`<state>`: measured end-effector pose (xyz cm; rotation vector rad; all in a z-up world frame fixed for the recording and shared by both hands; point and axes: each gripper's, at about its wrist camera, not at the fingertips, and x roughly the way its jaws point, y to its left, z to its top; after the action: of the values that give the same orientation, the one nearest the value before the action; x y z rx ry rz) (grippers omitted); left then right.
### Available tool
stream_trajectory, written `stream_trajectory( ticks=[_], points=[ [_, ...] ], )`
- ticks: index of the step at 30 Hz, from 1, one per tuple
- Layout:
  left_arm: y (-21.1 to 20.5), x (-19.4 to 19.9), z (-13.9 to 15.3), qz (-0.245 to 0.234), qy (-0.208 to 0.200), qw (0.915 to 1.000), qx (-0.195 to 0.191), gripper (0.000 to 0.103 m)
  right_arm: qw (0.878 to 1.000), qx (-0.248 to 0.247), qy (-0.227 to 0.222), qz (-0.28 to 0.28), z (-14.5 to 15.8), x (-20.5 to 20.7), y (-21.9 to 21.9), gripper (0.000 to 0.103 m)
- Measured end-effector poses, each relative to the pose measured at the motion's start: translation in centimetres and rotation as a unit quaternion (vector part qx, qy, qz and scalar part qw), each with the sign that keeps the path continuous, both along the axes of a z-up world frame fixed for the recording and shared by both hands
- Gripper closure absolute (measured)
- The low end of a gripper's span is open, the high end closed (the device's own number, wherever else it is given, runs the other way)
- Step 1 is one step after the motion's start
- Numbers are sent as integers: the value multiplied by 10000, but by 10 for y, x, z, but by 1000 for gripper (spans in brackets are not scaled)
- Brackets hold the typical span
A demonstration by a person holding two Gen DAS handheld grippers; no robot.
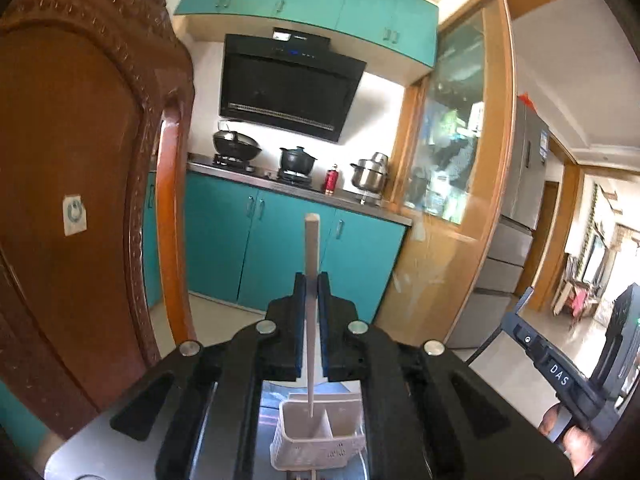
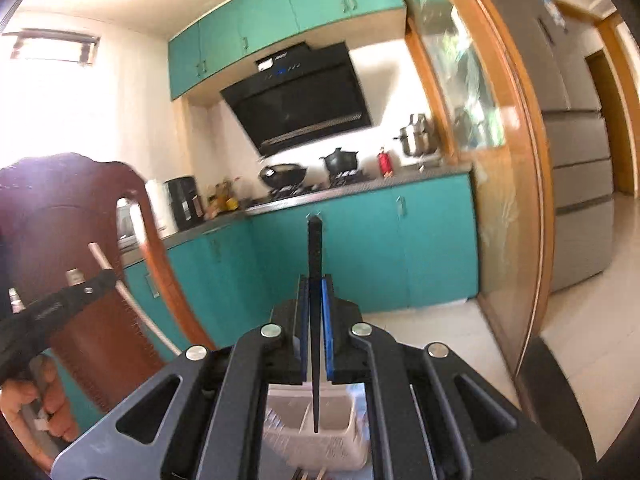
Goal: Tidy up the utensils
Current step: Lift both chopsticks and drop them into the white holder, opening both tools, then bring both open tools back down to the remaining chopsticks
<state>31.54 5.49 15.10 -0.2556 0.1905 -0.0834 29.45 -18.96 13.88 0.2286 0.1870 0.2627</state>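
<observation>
White plastic, a pale chopstick (image 1: 311, 320), stood clamped between the blue pads of the left gripper (image 1: 311, 292), its upper end rising toward the middle of the frame and its lower end hanging over the divided utensil basket (image 1: 320, 446) at the bottom centre. In the right wrist view the right gripper (image 2: 315, 296) was pinched narrow on a black chopstick (image 2: 315, 320) in the same upright way, tip dangling above the basket's (image 2: 280, 436) compartments.

Both sticks were held near mid-length on slim, smooth shafts, so either could probably pivot or slide through the pads if the hand tilted or jerked. A slipped stick might land outside the basket, or in the wrong compartment, since the tips sat close to the central divider. At the left of the frame a carved wooden chair back (image 1: 80, 200) stood near the left gripper, and a sideways swing could knock the pale stick against it. Crowding was a further risk: the two grippers worked close together over one small basket and might collide.
</observation>
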Motion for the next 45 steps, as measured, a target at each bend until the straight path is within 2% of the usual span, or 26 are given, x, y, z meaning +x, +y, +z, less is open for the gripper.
stream_trajectory(
  ticks=[2, 6, 9, 15, 16, 17, 18, 19, 20, 22, 25, 27, 28, 30, 32, 33, 34, 35, 36, 38, 43, 45],
  points=[
    [3, 13, -15, 39, 159, 9998, -135, 96, 10000, 12, 44, -82, -13, 14, 3, 96],
    [1, 34, -56, 107, 541, 9984, -158, 96, 9993, 159, 332, -89, -50, 36, 1, 96],
    [-2, 42, -83, 152, 750, 9970, -85, 96, 9983, 161, 552, -109, -77, 40, -3, 96],
    [0, 41, -119, 32, 999, 9946, -288, 96, 9972, 120, 725, -119, -101, 31, -6, 96],
    [0, 39, -122, 25, 1024, 9943, -307, 96, 9972, 13, 738, -150, -104, 28, -5, 93],
    [2, 37, -126, 7, 1045, 9939, -342, 95, 9970, -44, 744, -185, -104, 25, -4, 84],
    [2, 34, -128, -23, 1079, 9936, -345, 89, 9970, -92, 743, -192, -104, 21, -3, 79],
    [2, 33, -129, -49, 1089, 9935, -336, 83, 9972, -107, 725, -158, -105, 14, -4, 69],
    [2, 28, -131, -64, 1079, 9936, -318, 80, 9975, -92, 689, -151, -105, 9, -6, 66],
    [3, 13, -135, -92, 1021, 9944, -256, 70, 9980, -70, 611, -165, -106, -6, -11, 66],
    [4, -6, -144, -130, 1021, 9945, -170, 66, 9989, -17, 475, -15, -115, -36, -17, 66],
    [2, -14, -158, -149, 1205, 9926, -26, 66, 9983, -129, 548, 118, -133, -49, -14, 66],
    [-2, -12, -172, -220, 1511, 9882, 136, 66, 9970, -207, 720, 201, -141, -48, -11, 66],
    [-10, -3, -198, -257, 2081, 9770, 383, 66, 9827, -521, 1716, 459, -176, -29, 5, 66],
    [-17, 10, -222, -161, 2690, 9612, 581, 66, 9562, -530, 2770, 785, -214, -5, 16, 66],
    [-20, 18, -239, -167, 3119, 9475, 678, 66, 9390, -530, 3269, 922, -235, 6, 21, 66],
    [-23, 25, -253, -258, 3471, 9350, 678, 66, 9291, -588, 3525, 953, -247, 10, 25, 66],
    [-23, 28, -261, -345, 3636, 9288, 632, 66, 9175, -792, 3779, 955, -261, 15, 33, 66],
    [-24, 31, -270, -428, 3789, 9227, 566, 66, 9081, -1046, 3938, 967, -271, 17, 42, 66],
    [-27, 36, -280, -488, 3997, 9135, 583, 66, 8993, -1252, 4060, 1038, -280, 17, 53, 66],
    [-39, 36, -284, -620, 4068, 9079, 803, 66, 8881, -1585, 4163, 1130, -293, 15, 70, 66],
    [-44, 35, -288, -650, 4116, 9045, 908, 66, 8882, -1710, 4124, 1090, -294, 13, 73, 66]
  ],
)
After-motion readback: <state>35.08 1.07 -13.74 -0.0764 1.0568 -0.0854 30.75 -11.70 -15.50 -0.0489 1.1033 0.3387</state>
